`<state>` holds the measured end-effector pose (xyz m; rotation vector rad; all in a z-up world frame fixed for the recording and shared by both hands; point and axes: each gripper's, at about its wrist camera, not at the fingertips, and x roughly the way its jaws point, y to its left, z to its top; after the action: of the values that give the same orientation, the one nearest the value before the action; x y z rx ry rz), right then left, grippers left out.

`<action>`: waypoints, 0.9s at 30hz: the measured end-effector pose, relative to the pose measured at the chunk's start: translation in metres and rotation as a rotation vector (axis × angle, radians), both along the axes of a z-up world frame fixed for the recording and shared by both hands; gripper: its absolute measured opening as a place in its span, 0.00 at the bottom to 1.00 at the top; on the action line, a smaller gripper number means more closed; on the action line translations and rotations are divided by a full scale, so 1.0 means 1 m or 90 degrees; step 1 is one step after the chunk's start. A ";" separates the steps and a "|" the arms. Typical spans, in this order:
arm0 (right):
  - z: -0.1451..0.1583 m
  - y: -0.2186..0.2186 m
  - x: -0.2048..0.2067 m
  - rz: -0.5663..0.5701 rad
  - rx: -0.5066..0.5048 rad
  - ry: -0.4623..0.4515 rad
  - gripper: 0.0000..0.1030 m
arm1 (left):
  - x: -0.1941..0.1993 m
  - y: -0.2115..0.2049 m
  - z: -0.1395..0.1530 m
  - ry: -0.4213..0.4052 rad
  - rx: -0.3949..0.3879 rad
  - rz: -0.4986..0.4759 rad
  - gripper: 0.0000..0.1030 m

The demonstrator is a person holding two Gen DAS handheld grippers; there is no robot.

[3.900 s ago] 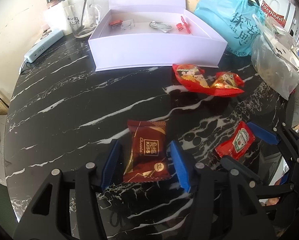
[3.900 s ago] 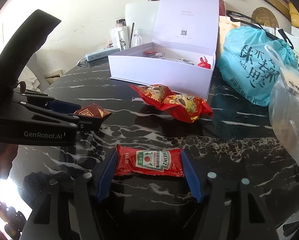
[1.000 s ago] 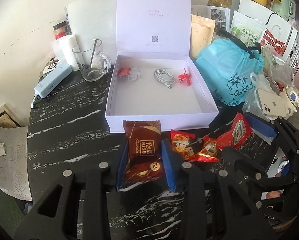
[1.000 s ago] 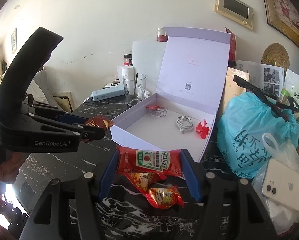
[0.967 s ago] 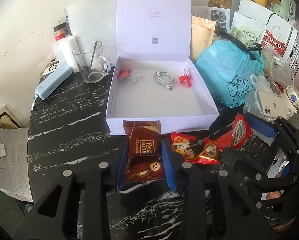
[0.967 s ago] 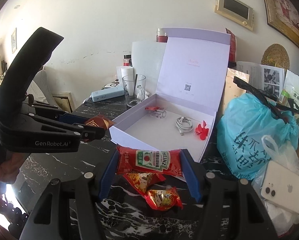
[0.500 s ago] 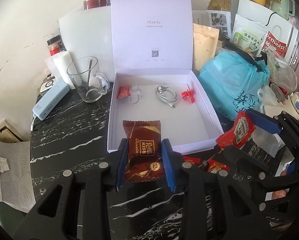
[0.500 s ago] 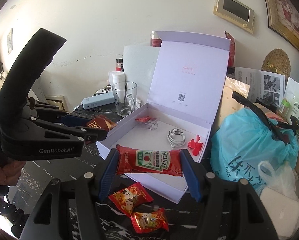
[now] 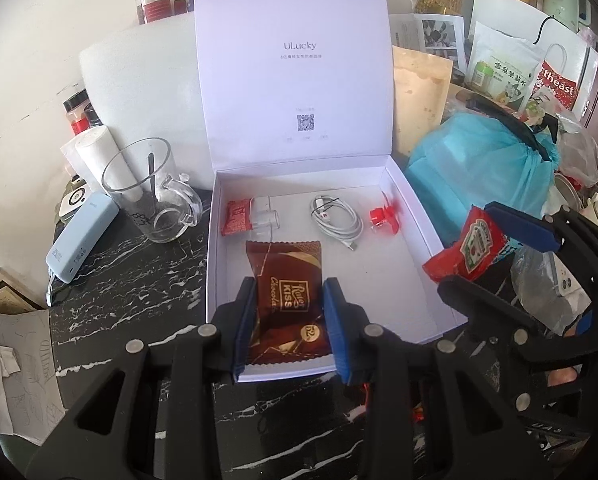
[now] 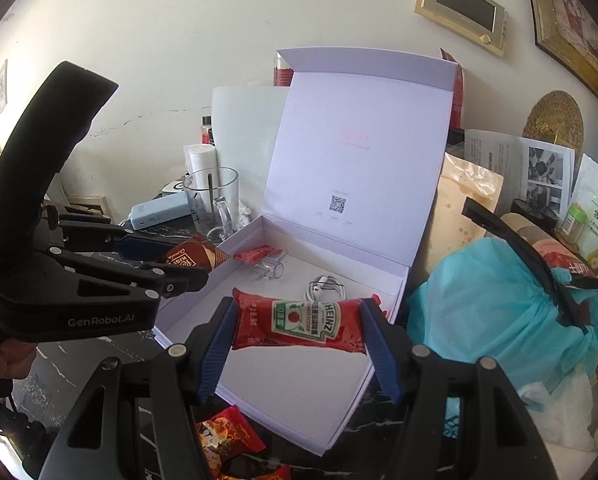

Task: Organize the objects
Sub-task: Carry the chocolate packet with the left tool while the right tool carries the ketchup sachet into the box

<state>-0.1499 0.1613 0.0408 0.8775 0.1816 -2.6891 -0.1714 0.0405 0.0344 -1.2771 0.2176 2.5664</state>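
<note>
our left gripper (image 9: pixel 290 322) clamps the brown chocolate packet (image 9: pixel 285 300) above the near edge of the open white box (image 9: pixel 427 224); our right gripper (image 10: pixel 299 338) grips the red ketchup sachet (image 10: pixel 299 322) by its ends, over the box's near right corner; red snack packets (image 10: pixel 227 440) lie on the black marble tabletop (image 9: pixel 131 280) just before the box; along the box's far wall sit a small red packet (image 9: pixel 237 218), a coiled white cable (image 9: pixel 335 220) and a red fan (image 9: pixel 383 216); a glass mug (image 9: pixel 151 192) stands beyond the box's far left corner.

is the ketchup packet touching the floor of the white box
Apart. The right wrist view shows the ketchup packet clamped between the right gripper pads, hanging in the air above the white box floor.
</note>
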 end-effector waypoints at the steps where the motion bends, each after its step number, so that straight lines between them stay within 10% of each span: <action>1: -0.001 0.001 -0.004 -0.002 0.001 -0.001 0.61 | -0.004 0.001 -0.001 0.000 -0.001 -0.002 0.31; 27: 0.013 0.003 -0.095 -0.033 0.017 0.012 0.61 | -0.101 0.009 -0.007 0.020 -0.017 0.004 0.31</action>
<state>-0.2449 0.1646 0.0542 0.8769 0.2020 -2.7498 -0.2728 0.0491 0.0269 -1.2487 0.2561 2.5987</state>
